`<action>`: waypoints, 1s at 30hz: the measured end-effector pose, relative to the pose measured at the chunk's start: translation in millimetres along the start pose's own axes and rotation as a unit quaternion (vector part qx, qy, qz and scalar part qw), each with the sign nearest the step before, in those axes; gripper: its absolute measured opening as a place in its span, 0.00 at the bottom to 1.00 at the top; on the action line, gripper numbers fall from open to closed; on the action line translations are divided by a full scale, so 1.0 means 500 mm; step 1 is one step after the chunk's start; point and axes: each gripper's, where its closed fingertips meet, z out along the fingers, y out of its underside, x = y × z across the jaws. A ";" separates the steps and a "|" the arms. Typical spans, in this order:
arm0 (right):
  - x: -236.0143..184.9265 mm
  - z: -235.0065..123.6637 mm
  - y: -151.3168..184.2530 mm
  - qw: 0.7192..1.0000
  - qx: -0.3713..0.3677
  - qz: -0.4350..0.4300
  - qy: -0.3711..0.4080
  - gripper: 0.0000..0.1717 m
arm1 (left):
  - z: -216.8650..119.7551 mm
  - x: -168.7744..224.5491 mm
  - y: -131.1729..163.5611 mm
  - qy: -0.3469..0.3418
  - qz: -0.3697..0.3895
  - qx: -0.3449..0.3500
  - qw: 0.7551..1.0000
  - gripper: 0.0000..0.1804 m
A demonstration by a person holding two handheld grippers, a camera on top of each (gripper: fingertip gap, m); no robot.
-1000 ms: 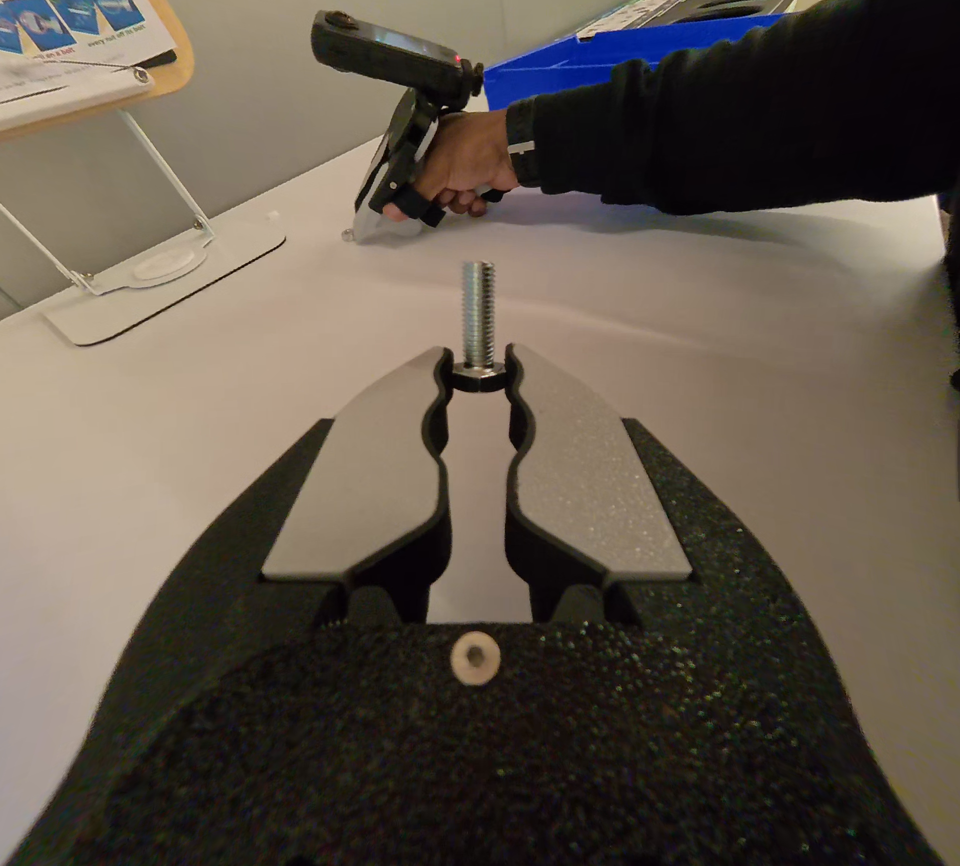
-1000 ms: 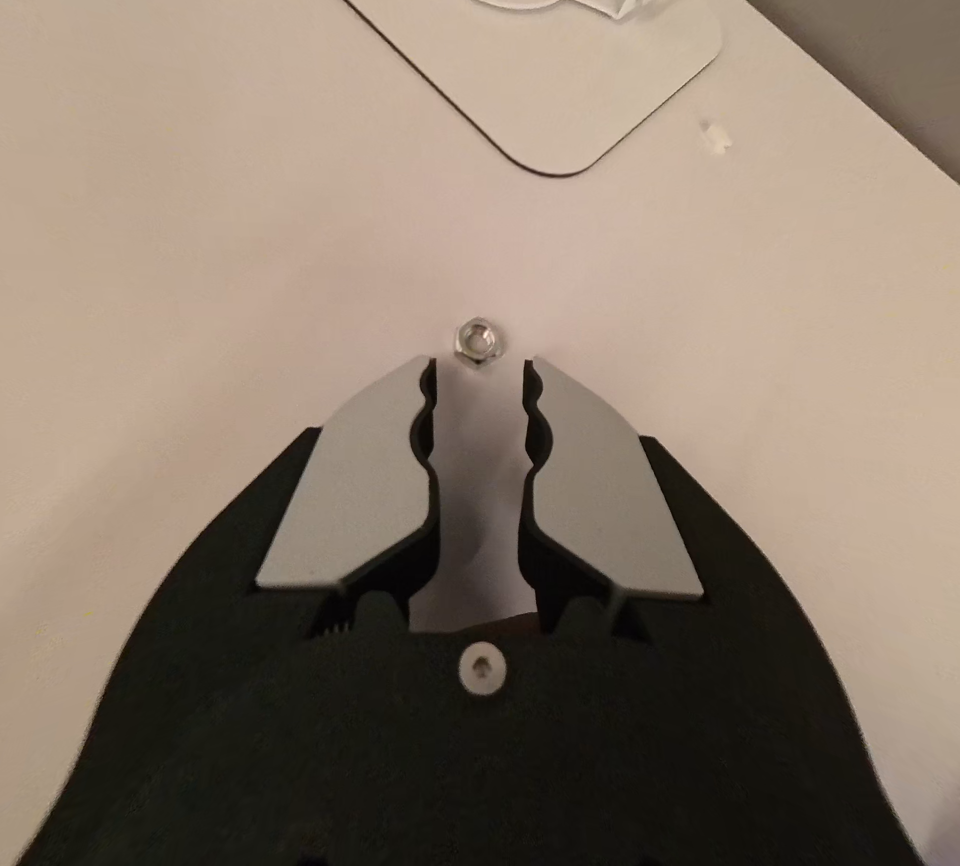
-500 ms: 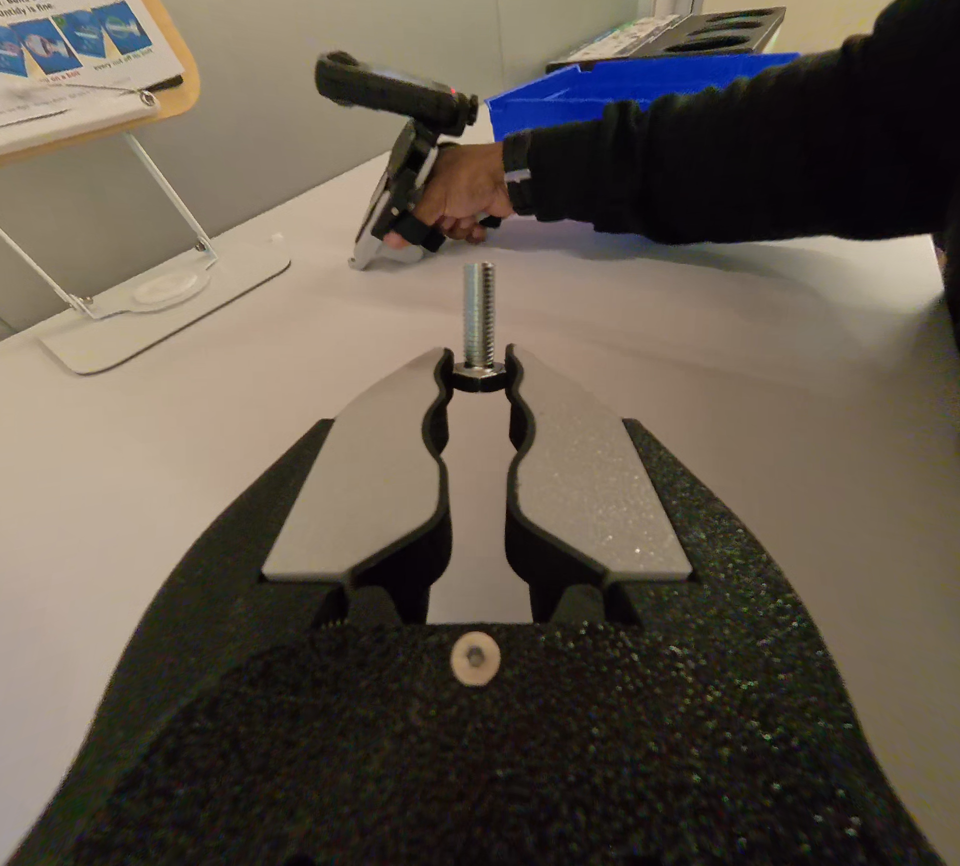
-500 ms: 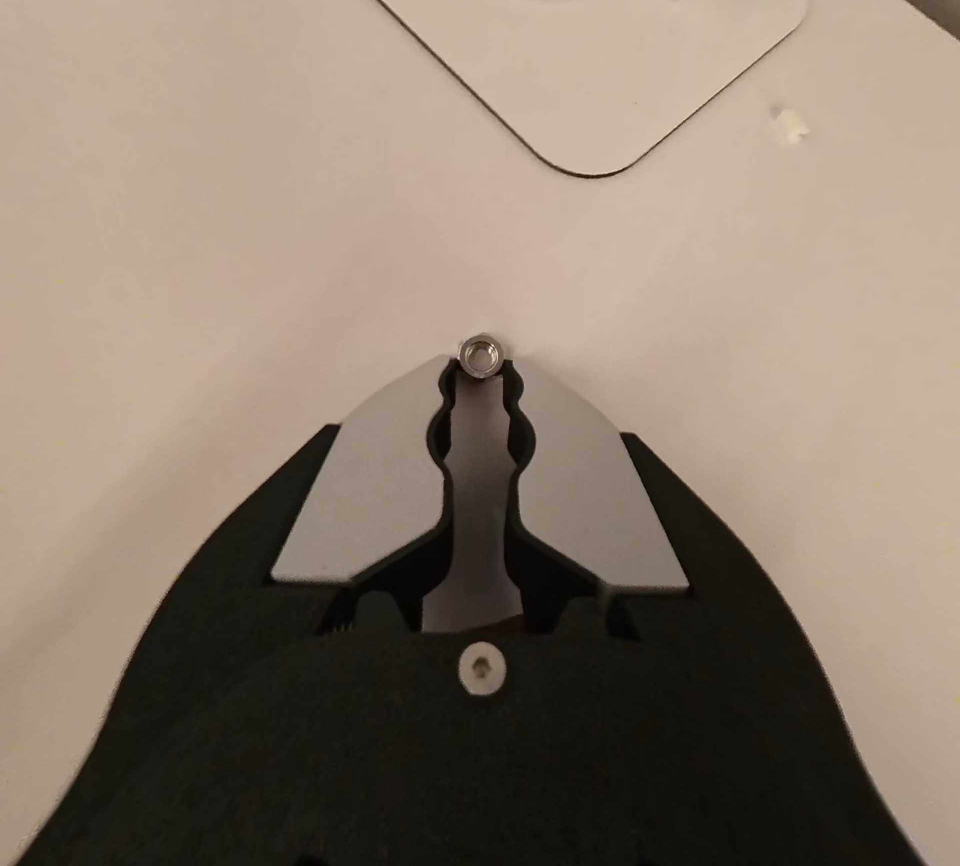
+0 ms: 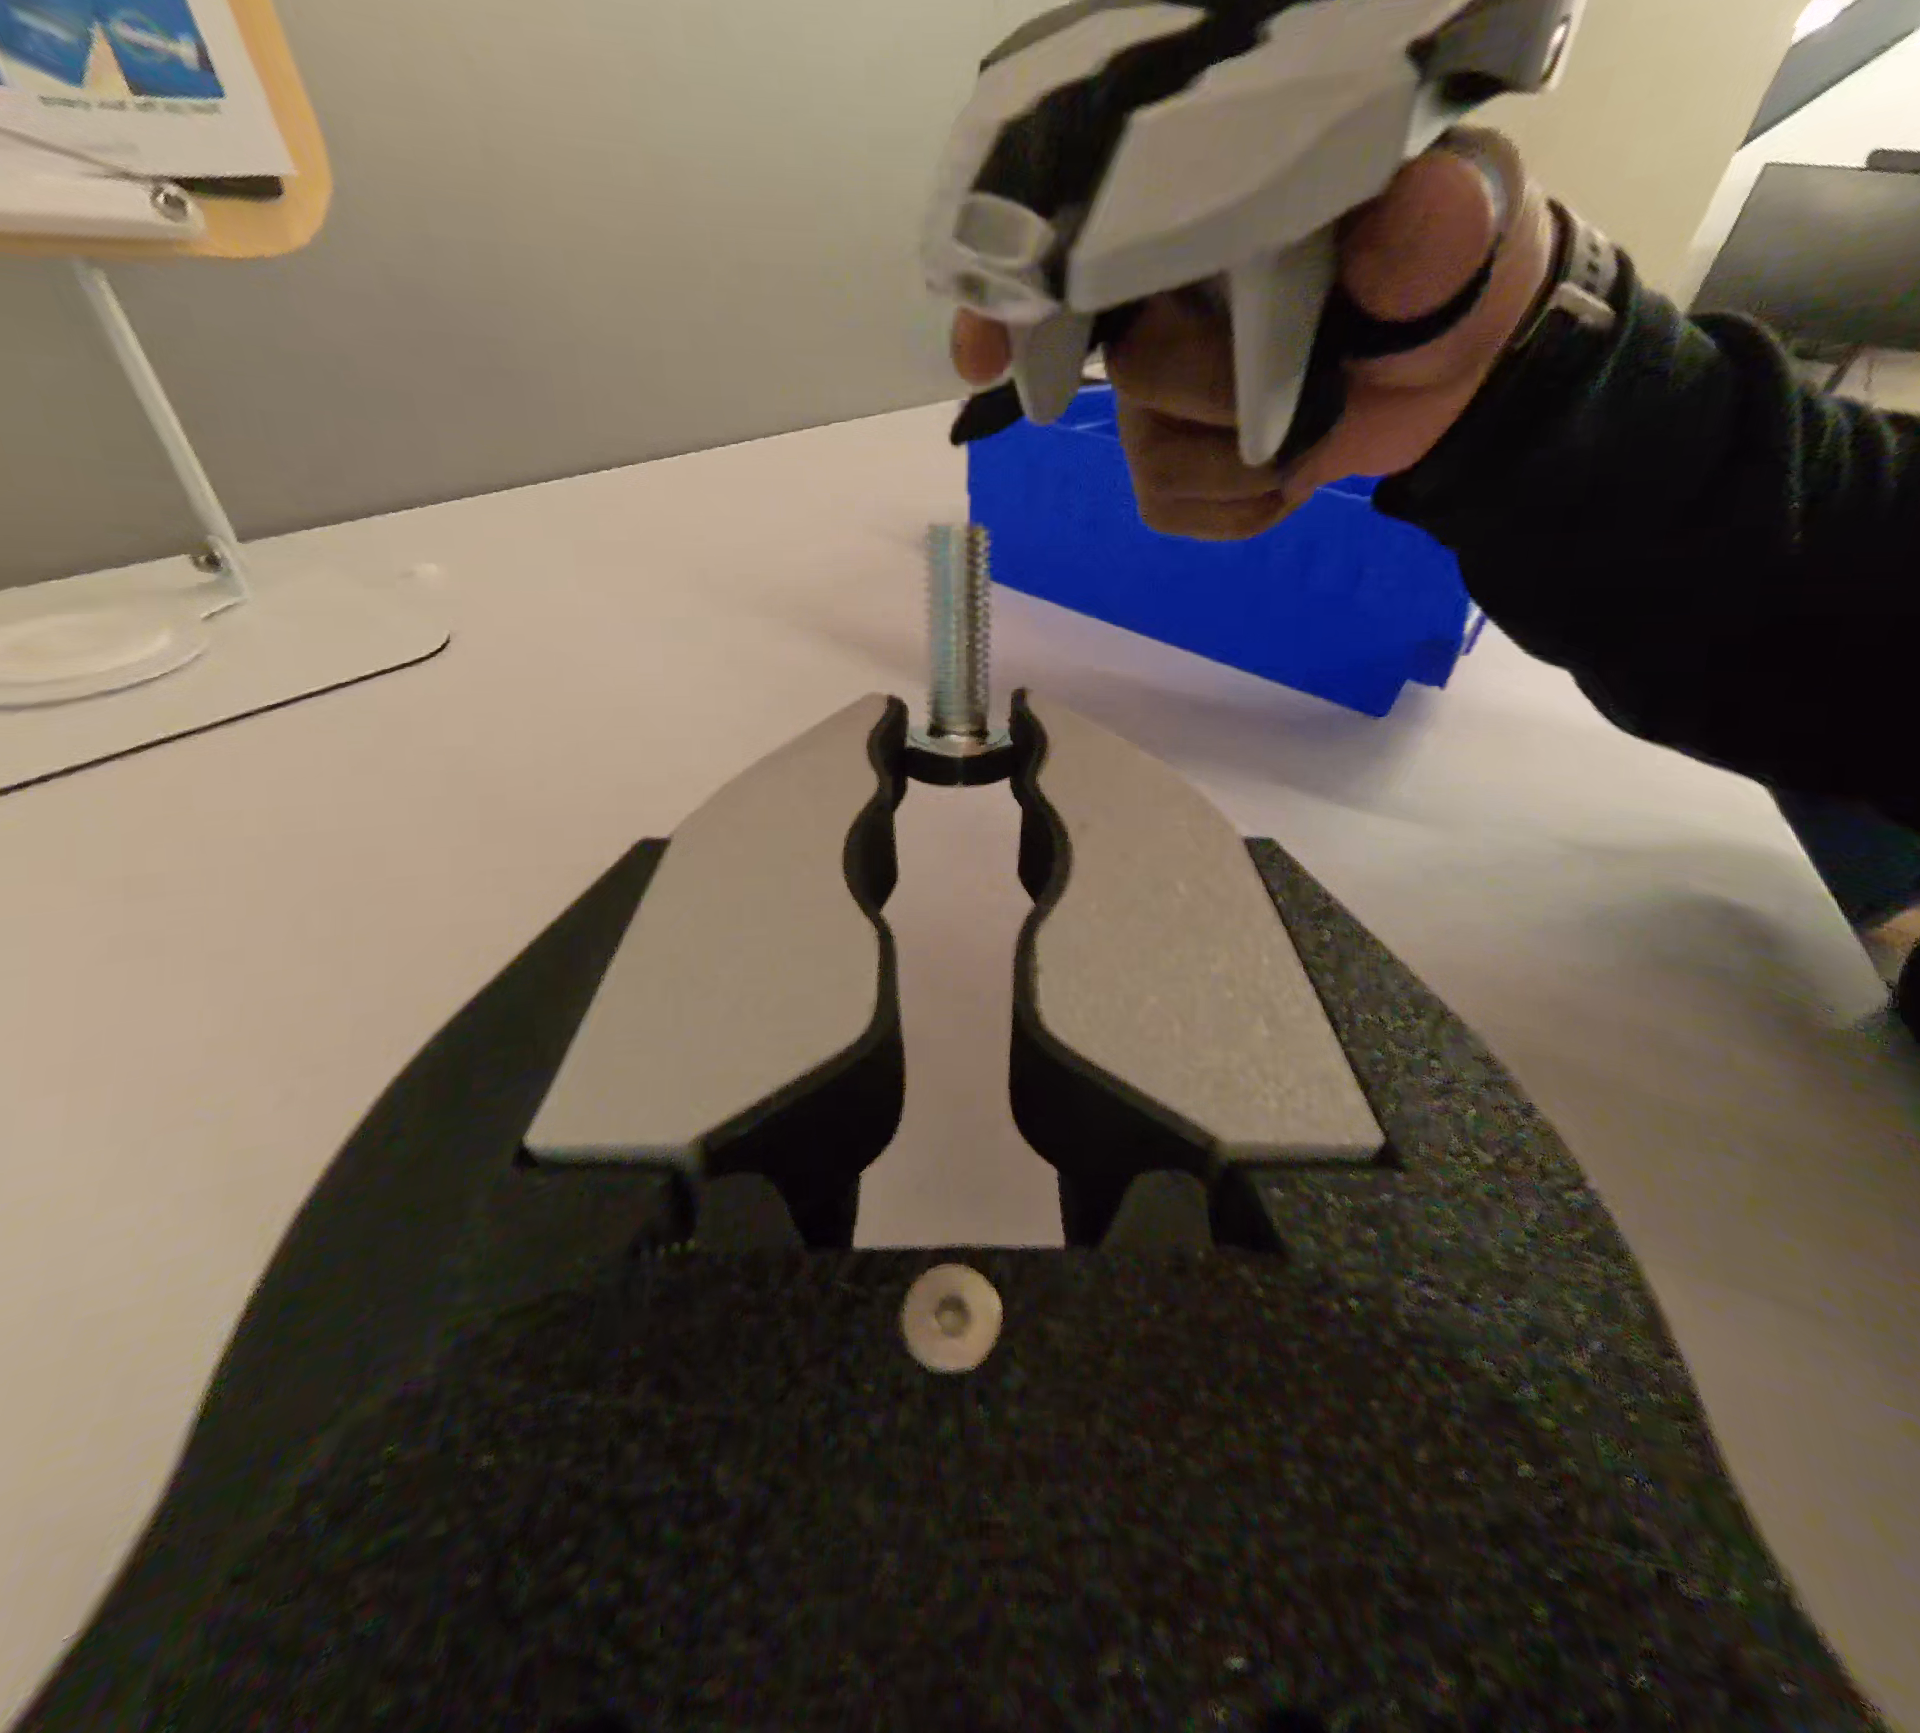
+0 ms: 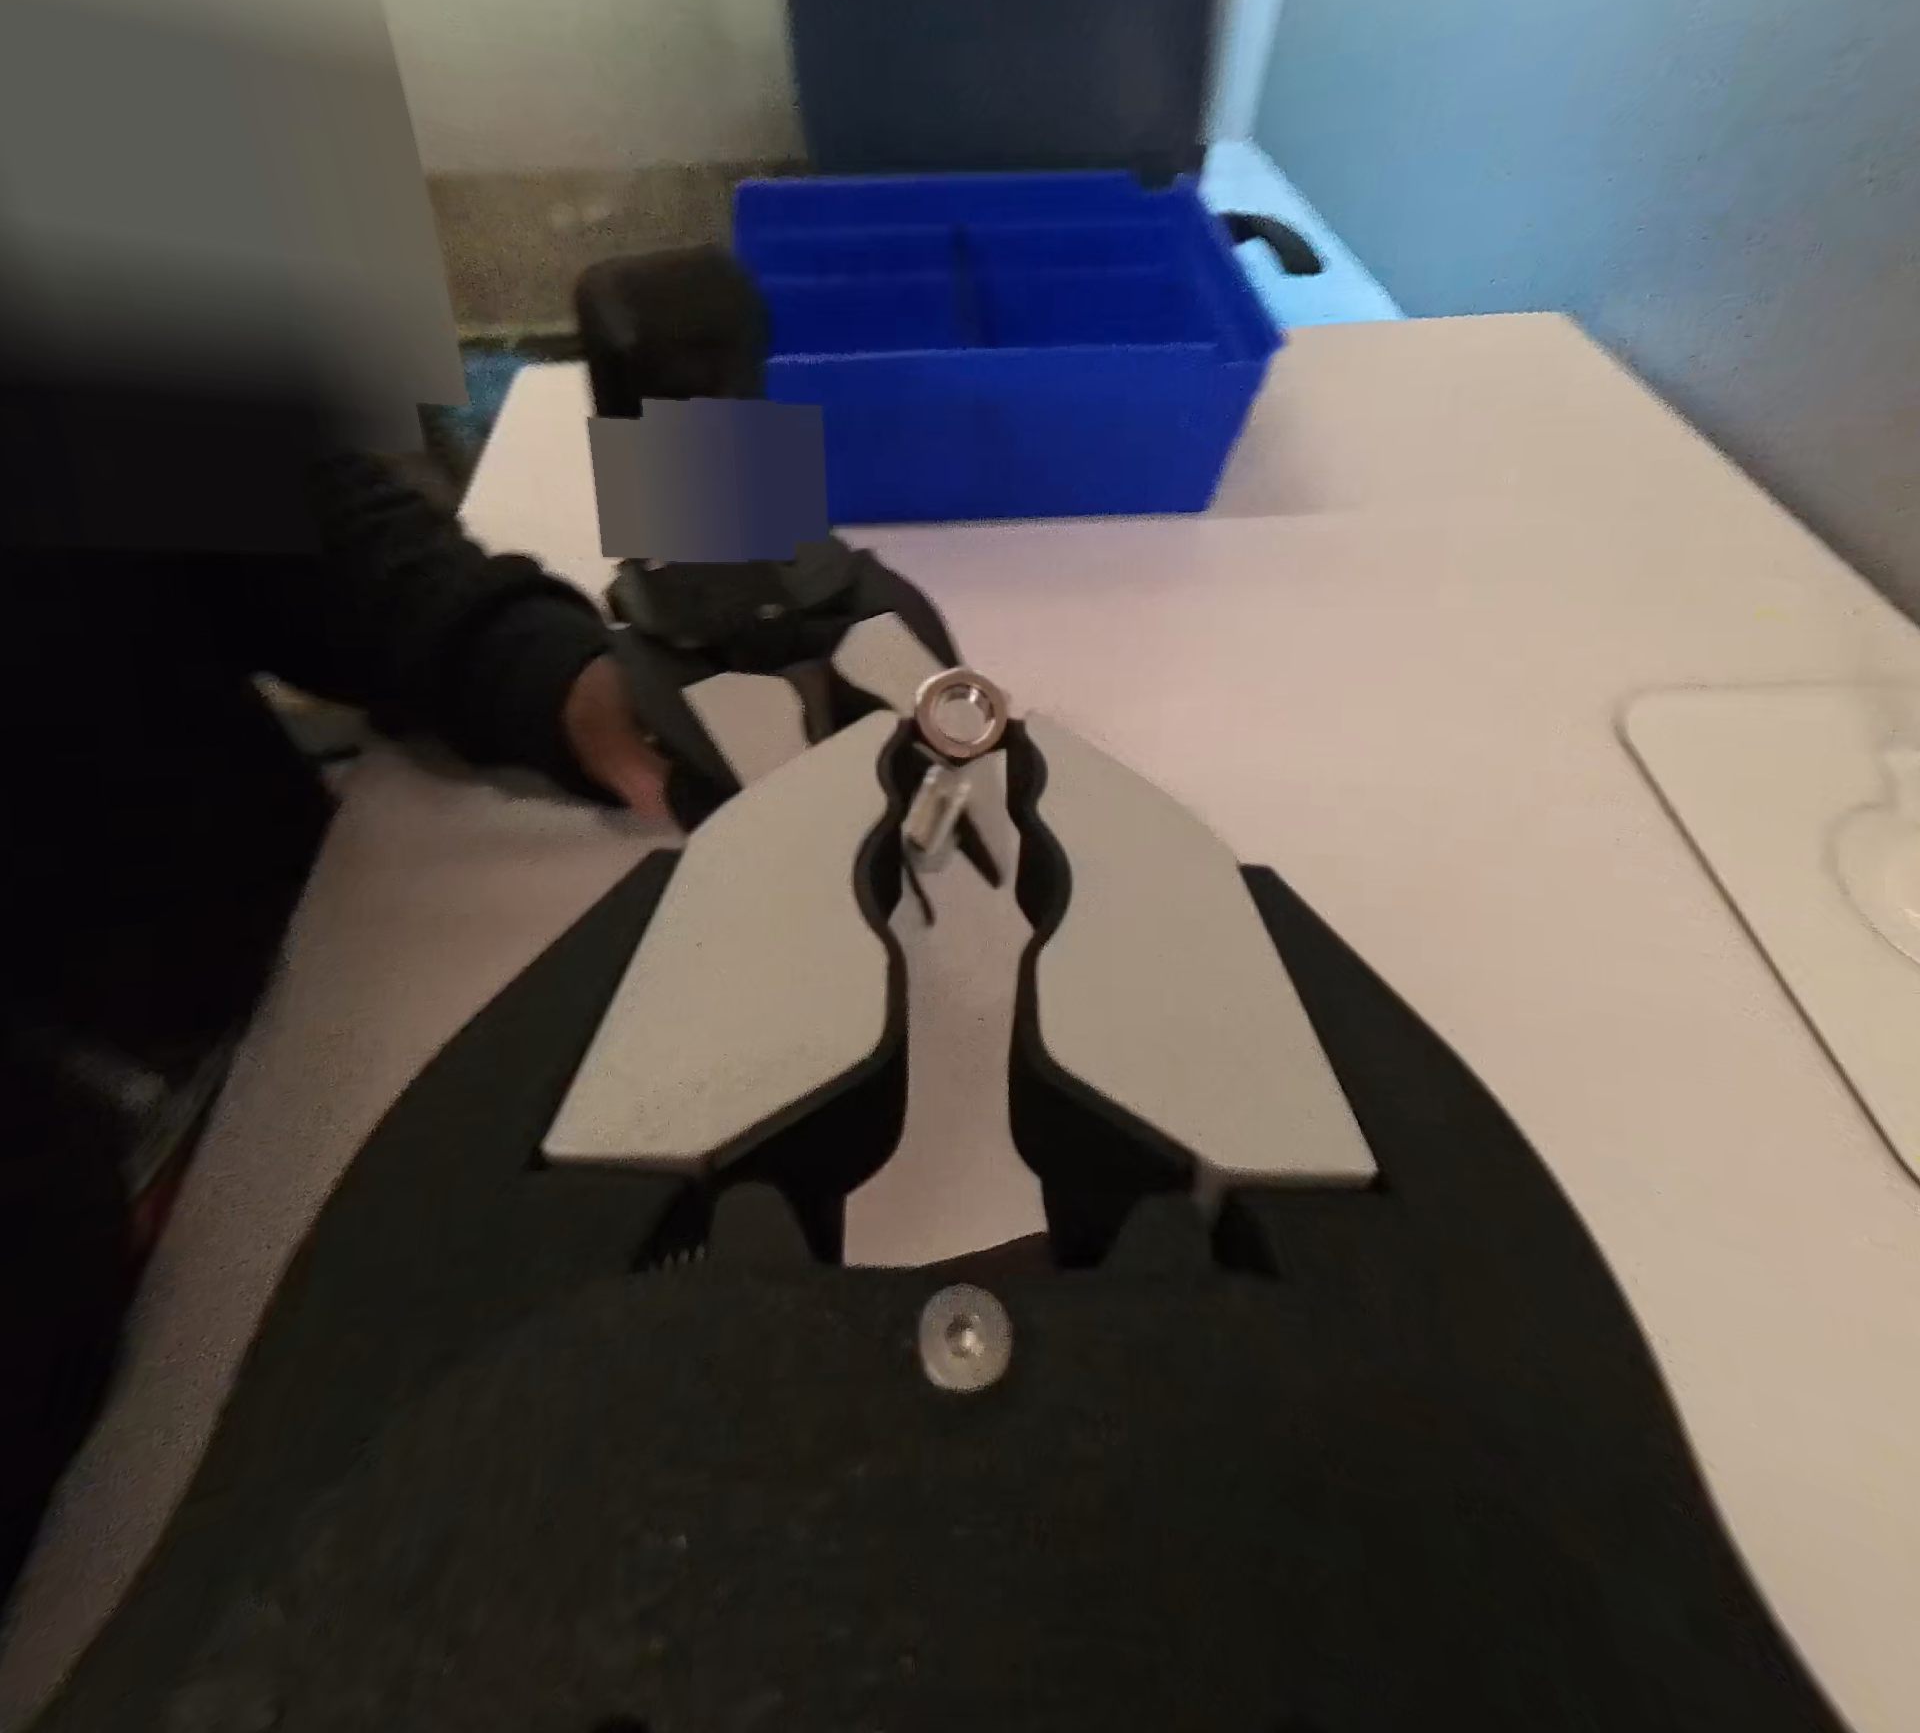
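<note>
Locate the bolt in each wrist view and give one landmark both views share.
Left wrist view: the bolt stands upright at centre, head clamped between the left gripper fingertips.
Right wrist view: the bolt shows foreshortened at centre, just below the nut in the right gripper.
Shared landmark: the blue bin.

Silver threaded bolt (image 5: pixel 958 634) upright, hex head clamped between the left tongs' (image 5: pixel 958 727) tips. Silver hex nut (image 6: pixel 962 713) pinched at the right tongs' (image 6: pixel 962 738) tips, above the bolt's top end.
</note>
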 end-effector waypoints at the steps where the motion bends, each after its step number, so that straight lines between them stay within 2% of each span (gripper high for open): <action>1: -0.016 0.005 0.001 1.000 -0.015 -0.006 -0.014 0.10 | -0.001 0.007 -0.003 0.007 0.002 0.006 1.000 0.10; 8: -0.042 0.026 0.024 0.996 -0.081 -0.030 -0.037 0.10 | -0.024 0.031 -0.025 0.020 0.045 0.044 0.998 0.10; 15: -0.056 0.029 0.033 0.992 -0.109 -0.041 -0.050 0.10 | -0.027 0.042 -0.020 0.032 0.064 0.039 0.997 0.10; 24: -0.044 0.052 0.025 0.990 -0.127 0.029 0.054 0.10 | -0.034 0.011 -0.023 -0.048 0.096 0.026 0.994 0.10; 30: -0.040 0.057 0.022 0.985 -0.130 0.012 0.112 0.10 | -0.038 0.007 -0.024 -0.052 0.091 0.028 0.994 0.10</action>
